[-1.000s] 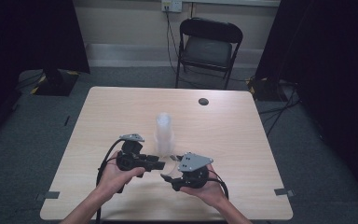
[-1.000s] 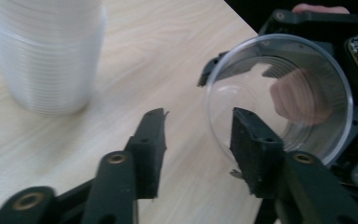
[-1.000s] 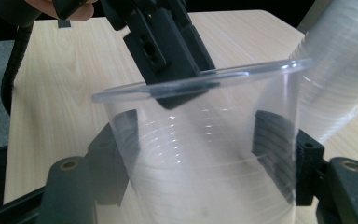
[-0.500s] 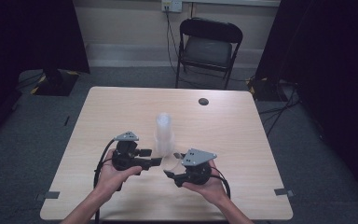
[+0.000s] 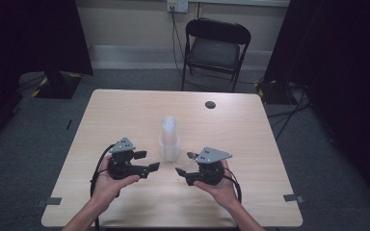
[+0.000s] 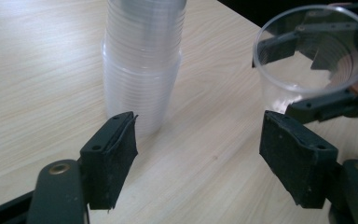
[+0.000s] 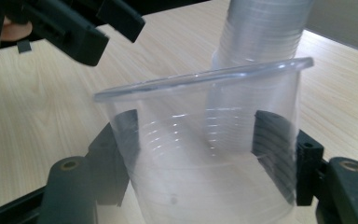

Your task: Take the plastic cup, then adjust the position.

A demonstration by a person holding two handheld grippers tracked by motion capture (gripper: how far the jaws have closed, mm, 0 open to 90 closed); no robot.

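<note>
A tall stack of clear plastic cups stands upright in the middle of the light wood table. Just right of it, near the front, my right gripper is shut on a single clear cup; in the right gripper view that cup sits between the two jaws with the stack behind it. My left gripper is open and holds nothing, left of the stack and pointing toward the other gripper. The left gripper view has the stack ahead and the held cup at the upper right.
A small black round disc lies near the table's far right. A black folding chair stands beyond the far edge. Bare tabletop stretches to the left, right and back of the stack. A person's hands hold both grippers close to the front edge.
The left gripper has drifted a little to the left, away from the stack. The right gripper has shifted slightly, still holding the single cup.
</note>
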